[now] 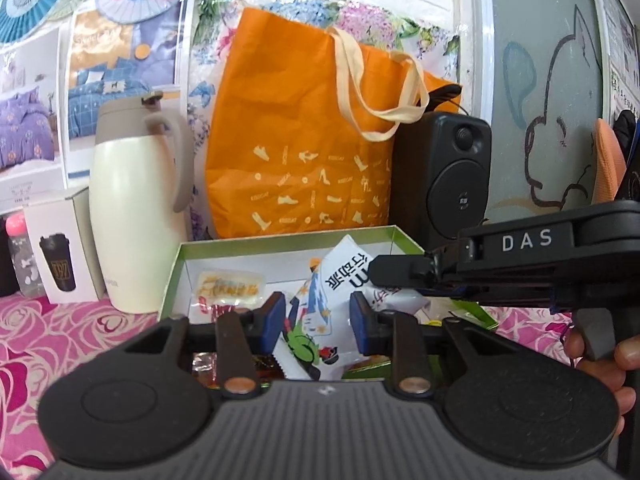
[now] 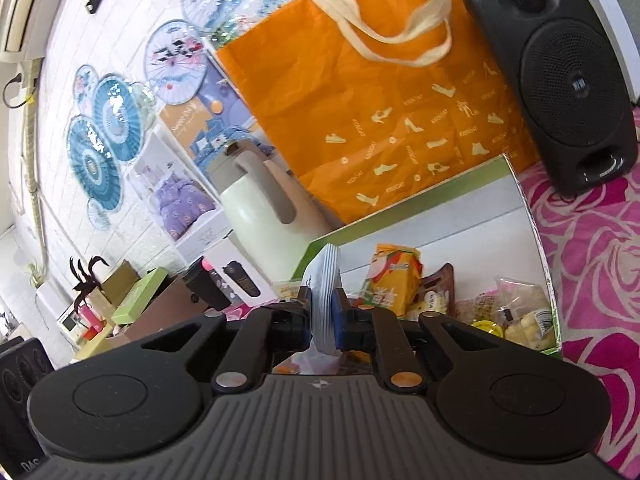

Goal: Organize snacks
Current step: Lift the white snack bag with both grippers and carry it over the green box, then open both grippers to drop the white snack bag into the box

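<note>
A surface covered by a pink rose-patterned cloth point(image 1: 60, 332) is seen. On it, an open green-rimmed box point(image 1: 280, 242) is set, with snack packets lying inside. Just behind the box, at the back edge against the wall, an orange bag point(image 1: 296, 140) is stood, with a black speaker point(image 1: 444, 176) just beside it on the right. To the left of the box a cream jug point(image 1: 132, 208) is placed, then a white carton point(image 1: 60, 248) and a pink-capped bottle point(image 1: 20, 256).
</note>
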Available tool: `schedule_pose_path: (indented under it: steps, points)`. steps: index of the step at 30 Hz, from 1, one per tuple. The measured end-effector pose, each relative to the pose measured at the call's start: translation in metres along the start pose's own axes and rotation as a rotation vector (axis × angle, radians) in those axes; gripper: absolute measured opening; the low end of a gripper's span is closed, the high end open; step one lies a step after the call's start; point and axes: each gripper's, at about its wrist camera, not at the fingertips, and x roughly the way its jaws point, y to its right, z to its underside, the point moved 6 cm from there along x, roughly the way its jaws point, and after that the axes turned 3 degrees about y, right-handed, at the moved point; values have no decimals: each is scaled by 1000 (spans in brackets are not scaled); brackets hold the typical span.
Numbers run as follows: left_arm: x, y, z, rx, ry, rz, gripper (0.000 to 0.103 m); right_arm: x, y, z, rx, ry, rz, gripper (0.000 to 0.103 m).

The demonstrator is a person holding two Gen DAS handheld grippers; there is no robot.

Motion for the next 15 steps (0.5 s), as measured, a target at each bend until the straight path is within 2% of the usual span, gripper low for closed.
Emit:
schedule_pose_path:
  steps: [12, 13, 14, 15]
  points:
    - [36, -13, 5, -33, -60, -40, 28, 12, 30, -19, 46, 50, 39, 21]
    - [37, -14, 6, -32, -61, -44, 28, 14, 30, -19, 21, 43, 32, 24]
    - [37, -14, 7, -30, -61, -50, 28, 15, 29, -19, -11, 42, 43, 36]
    - [38, -14, 8, -27, -63, -56, 29, 15, 29, -19, -44, 56, 71, 44]
